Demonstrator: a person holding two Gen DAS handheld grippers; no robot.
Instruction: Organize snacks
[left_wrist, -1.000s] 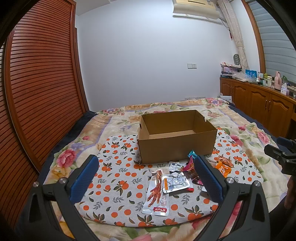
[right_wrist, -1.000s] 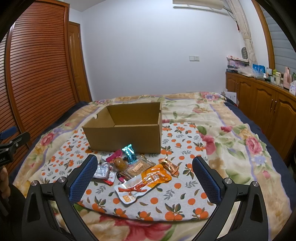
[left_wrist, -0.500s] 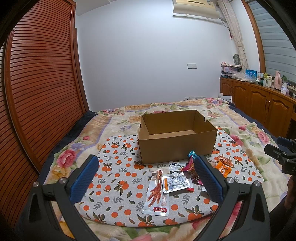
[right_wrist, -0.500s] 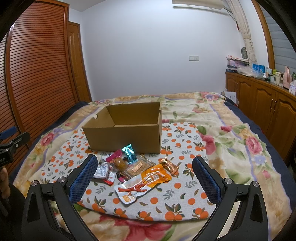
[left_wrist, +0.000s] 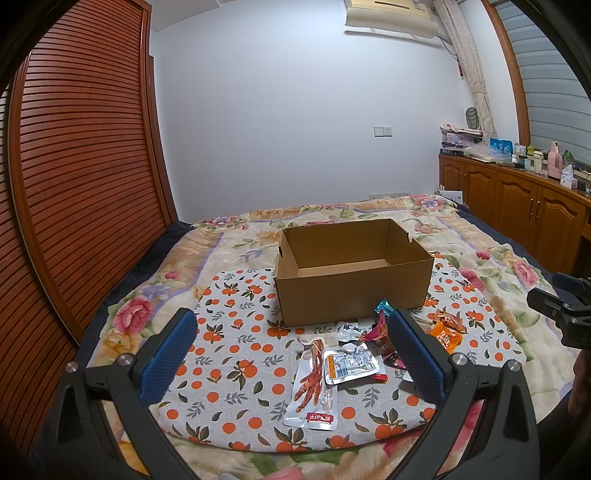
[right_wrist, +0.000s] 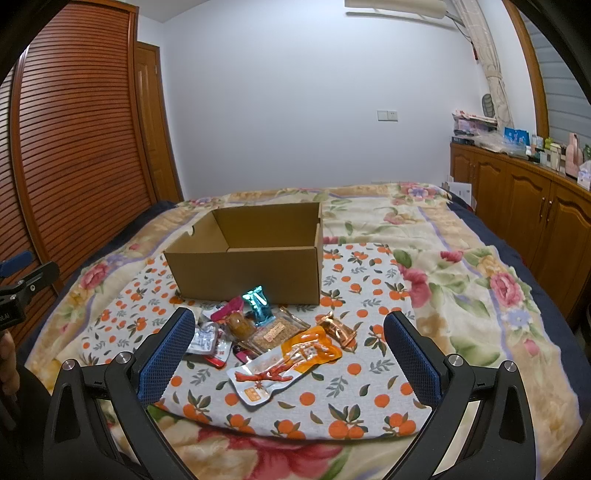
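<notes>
An open, empty cardboard box (left_wrist: 352, 273) (right_wrist: 247, 258) stands on an orange-print cloth (left_wrist: 236, 332) (right_wrist: 369, 369) spread over the bed. Several snack packets lie in front of it: a clear chicken-foot pack (left_wrist: 312, 387), a white-and-orange sachet (left_wrist: 349, 363), a teal packet (right_wrist: 258, 302), an orange pack (right_wrist: 308, 349), a copper-wrapped piece (right_wrist: 338, 328). My left gripper (left_wrist: 291, 354) hangs open above the near packets, holding nothing. My right gripper (right_wrist: 286, 354) is open too, held over the pile, empty.
A slatted wooden wardrobe (left_wrist: 74, 184) runs along the left. Wooden cabinets (right_wrist: 535, 221) with clutter on top line the right wall. The floral blanket (right_wrist: 461, 277) covers the bed around the cloth. The other gripper shows at the edge of each view.
</notes>
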